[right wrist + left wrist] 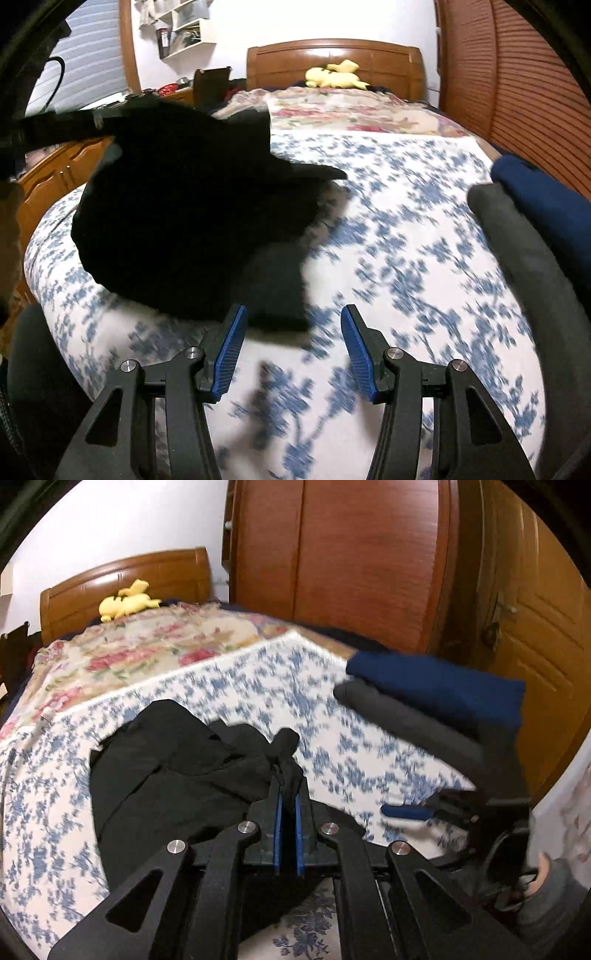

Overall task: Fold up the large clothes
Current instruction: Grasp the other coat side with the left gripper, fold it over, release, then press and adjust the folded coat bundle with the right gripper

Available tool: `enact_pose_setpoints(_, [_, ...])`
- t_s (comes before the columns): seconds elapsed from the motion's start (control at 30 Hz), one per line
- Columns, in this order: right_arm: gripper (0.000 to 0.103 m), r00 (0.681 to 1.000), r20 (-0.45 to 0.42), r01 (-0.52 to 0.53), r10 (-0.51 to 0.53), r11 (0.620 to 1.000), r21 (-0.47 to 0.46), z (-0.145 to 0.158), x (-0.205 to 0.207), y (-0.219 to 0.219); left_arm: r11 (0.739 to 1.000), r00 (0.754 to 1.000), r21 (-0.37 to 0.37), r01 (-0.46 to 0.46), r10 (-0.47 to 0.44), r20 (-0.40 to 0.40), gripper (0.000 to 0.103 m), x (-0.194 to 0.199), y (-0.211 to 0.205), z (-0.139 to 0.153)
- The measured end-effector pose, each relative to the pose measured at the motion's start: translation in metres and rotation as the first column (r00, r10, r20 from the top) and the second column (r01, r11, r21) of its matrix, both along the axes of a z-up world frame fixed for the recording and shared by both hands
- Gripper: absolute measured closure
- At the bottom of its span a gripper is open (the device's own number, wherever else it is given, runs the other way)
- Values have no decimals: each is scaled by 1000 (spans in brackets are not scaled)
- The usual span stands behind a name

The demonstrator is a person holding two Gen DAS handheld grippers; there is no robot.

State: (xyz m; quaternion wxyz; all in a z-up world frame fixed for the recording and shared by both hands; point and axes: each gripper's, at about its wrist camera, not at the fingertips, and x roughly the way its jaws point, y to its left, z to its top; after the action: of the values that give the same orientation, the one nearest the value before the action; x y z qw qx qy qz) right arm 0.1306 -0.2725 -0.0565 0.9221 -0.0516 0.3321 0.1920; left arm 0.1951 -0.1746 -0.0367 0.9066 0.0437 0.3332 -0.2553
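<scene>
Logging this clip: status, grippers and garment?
Left gripper shut on black garment. Right gripper open, empty. Folded clothes stacked at the bed's right edge, clear.

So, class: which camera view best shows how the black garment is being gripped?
The left wrist view: the left claw is shut on a bunched edge of the black garment. The right wrist view shows the garment only as a dark blurred mass above the bedspread, with the right claw open and empty.
</scene>
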Motion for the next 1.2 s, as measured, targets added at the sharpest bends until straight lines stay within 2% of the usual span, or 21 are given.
enact_pose_setpoints(0.23, [48, 1000, 25, 7, -8, 1000, 23, 12, -1, -12, 999, 1000, 33, -7, 8, -16, 93, -6, -5, -5])
enact_pose_setpoints(0.33, [48, 999, 47, 7, -9, 999, 34, 19, -5, -12, 999, 1000, 43, -18, 18, 13, 84, -12, -3, -1])
enact_pose_setpoints(0.4, [48, 998, 66, 3, -6, 999, 41, 27, -8, -12, 999, 999, 28, -24, 23, 32, 68, -17, 3, 2])
enact_pose_setpoints(0.53, [48, 995, 105, -10, 3, 997, 70, 40, -10, -8, 998, 996, 7, -58, 57, 71, 44, -27, 20, 10])
enact_pose_setpoints(0.57, [48, 994, 111, -16, 8, 997, 74, 43, -10, -6, 997, 994, -1, -71, 71, 78, 30, -29, 25, 11])
enact_pose_setpoints(0.6, [48, 993, 115, -20, 11, 997, 76, 45, -10, -4, 997, 993, -15, -79, 80, 84, 21, -32, 32, 12])
enact_pose_setpoints(0.77, [48, 989, 141, -46, 33, 995, 93, 55, -5, 11, 990, 987, -45, -136, 139, 74, 21, -37, 67, 6])
enact_pose_setpoints(1.2, [48, 975, 213, -91, 68, 991, 101, 62, 6, 34, 965, 965, -28, -261, 262, 26, 21, -54, 141, -32])
